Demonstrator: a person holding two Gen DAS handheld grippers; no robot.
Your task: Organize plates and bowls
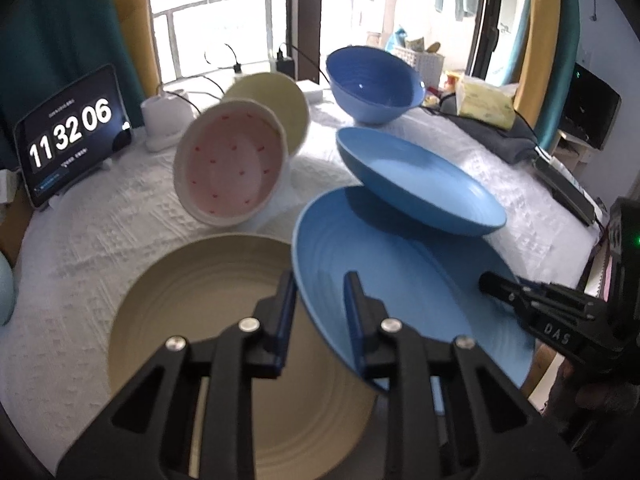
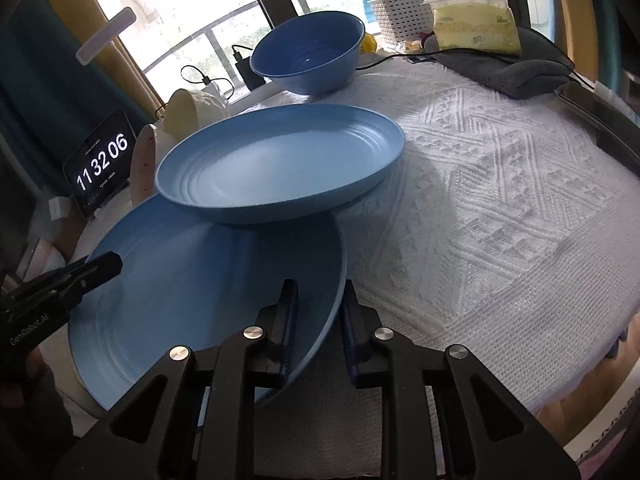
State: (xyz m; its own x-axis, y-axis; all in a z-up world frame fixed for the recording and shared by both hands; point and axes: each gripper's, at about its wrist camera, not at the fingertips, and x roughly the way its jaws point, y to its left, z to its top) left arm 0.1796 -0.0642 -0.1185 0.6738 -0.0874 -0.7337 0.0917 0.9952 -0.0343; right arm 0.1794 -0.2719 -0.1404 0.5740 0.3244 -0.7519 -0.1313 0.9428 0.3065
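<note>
A large blue plate (image 1: pixel 400 292) is tilted, its left rim over a beige plate (image 1: pixel 200 320). My left gripper (image 1: pixel 320 304) has its fingers on either side of that rim. My right gripper (image 2: pixel 318 312) is shut on the plate's right rim (image 2: pixel 200 300); it also shows in the left wrist view (image 1: pixel 504 288). A smaller blue plate (image 2: pixel 280 160) rests tilted on the large one's far edge. A deep blue bowl (image 2: pixel 308 56) stands behind. A pink-lined bowl (image 1: pixel 228 168) and a cream bowl (image 1: pixel 276 100) stand on edge at the left.
A tablet clock (image 1: pixel 68 136) stands at the far left. A white device (image 1: pixel 164 120) with cables, a tissue pack (image 2: pixel 476 28), a white basket (image 2: pixel 404 8) and a grey cloth (image 2: pixel 508 64) line the table's back. White textured cloth (image 2: pixel 500 200) covers the table.
</note>
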